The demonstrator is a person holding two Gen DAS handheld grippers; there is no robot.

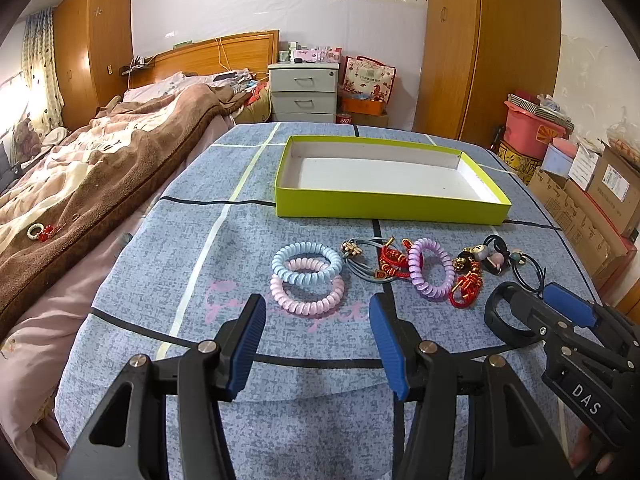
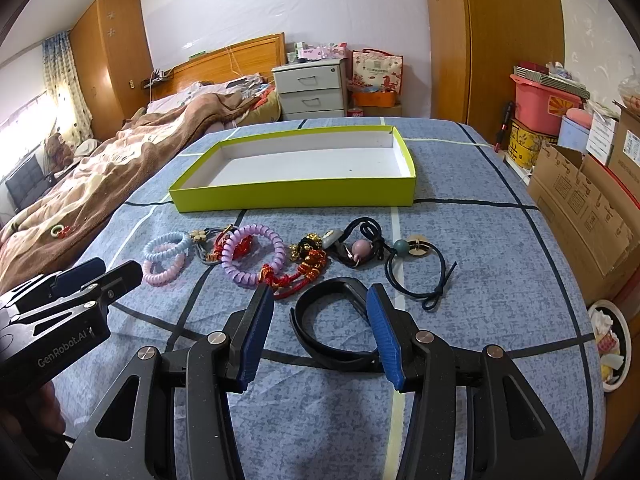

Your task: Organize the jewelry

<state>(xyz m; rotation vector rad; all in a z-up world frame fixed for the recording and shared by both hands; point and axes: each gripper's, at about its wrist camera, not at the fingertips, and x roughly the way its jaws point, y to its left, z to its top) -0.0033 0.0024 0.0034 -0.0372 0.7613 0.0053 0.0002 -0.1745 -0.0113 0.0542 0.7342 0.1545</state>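
While nothing lies inside, green box (image 2: 296, 196) beyond hair ties (image 2: 256, 260); both tools (image 1: 318, 340) (image 2: 318, 328) spread wide.

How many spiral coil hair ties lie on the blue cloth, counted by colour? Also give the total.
Light blue coil: 1
Pink coil: 1
Purple coil: 1
Total: 3 spiral coils, all outside the green box. The light blue one lies partly on the pink one; the purple one lies further right among the red cord pieces.

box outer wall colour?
Lime green outside, white inside; box shows best in the right wrist view.
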